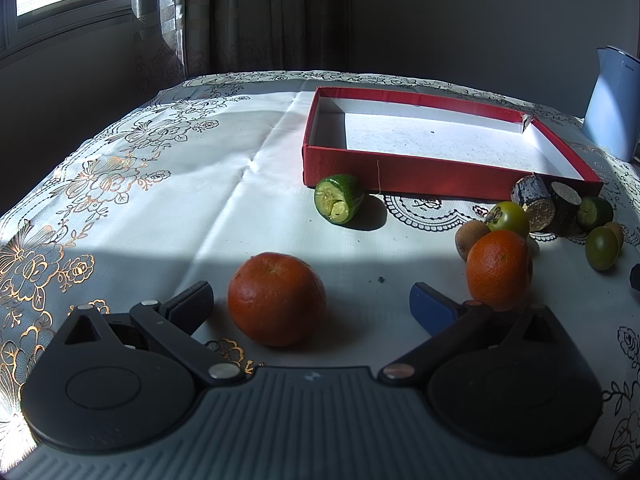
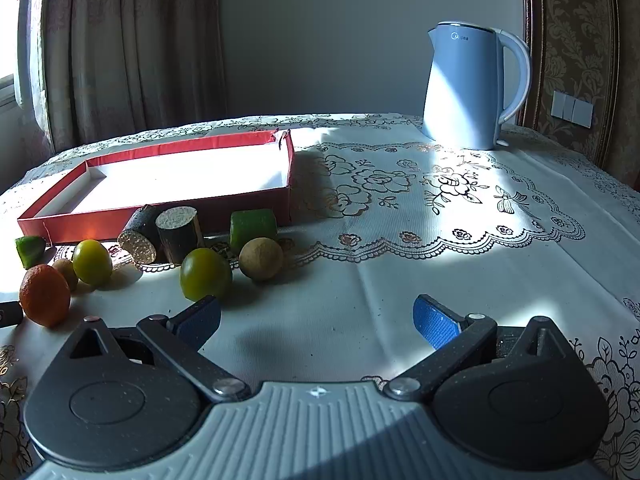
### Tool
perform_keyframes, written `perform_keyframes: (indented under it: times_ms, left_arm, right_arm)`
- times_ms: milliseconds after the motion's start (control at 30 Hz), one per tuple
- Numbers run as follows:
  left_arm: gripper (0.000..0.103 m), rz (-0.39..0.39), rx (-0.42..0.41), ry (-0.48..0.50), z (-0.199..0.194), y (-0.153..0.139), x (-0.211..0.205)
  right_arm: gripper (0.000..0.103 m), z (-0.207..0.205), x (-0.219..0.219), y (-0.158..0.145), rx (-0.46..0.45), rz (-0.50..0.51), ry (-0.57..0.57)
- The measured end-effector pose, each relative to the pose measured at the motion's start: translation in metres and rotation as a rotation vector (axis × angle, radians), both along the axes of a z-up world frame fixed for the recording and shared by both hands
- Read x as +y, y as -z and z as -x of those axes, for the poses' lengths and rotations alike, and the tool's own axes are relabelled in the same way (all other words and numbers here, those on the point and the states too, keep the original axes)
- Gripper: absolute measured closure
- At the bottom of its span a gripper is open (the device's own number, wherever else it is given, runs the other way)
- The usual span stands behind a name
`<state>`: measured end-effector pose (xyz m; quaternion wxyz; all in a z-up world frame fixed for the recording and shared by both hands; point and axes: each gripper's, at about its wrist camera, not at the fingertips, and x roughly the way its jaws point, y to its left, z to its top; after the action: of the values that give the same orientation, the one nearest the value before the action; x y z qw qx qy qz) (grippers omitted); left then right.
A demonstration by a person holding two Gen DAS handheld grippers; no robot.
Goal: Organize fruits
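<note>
Left wrist view puts the orange (image 1: 277, 298) between your left gripper's (image 1: 312, 304) wide-spread fingers, well in front of the red box (image 1: 400, 168), on the cloth (image 1: 160, 220). It looks round, firm and pebbly, deep orange-red; likely fairly heavy and prone to roll, so close across its widest middle, gently. Your right gripper (image 2: 316, 318) is also spread wide and holds nothing, with a green fruit (image 2: 205, 274) just beyond its left finger.

An orange (image 1: 277, 298) sits between the wide-spread fingers of the left gripper (image 1: 312, 304), untouched.
</note>
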<state>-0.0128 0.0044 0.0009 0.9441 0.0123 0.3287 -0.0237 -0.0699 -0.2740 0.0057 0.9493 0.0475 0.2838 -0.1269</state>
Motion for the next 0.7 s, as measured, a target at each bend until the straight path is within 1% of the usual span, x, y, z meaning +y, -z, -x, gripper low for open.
perform_keyframes:
  times_ms: [100,233,433,600,700]
  left_arm:
    - [0.000,0.000,0.000,0.000,0.000,0.000,0.000]
    - [0.000,0.000,0.000,0.000,0.000,0.000,0.000]
    - [0.000,0.000,0.000,0.000,0.000,0.000,0.000]
    - [0.000,0.001,0.000,0.000,0.000,0.000,0.000]
    - [0.000,0.002,0.000,0.000,0.000,0.000,0.001]
  right_arm:
    - [0.000,0.001,-0.002,0.000,-0.009,-0.011,-0.003]
    - [0.000,0.007,-0.005,-0.002,-0.060,-0.045,-0.037]
    - [0.000,0.011,0.006,-0.008,-0.116,-0.044,-0.172]
    - [0.000,0.005,0.019,-0.013,-0.125,-0.027,-0.246]
    - [0.007,0.000,0.026,-0.015,-0.116,-0.015,-0.282]
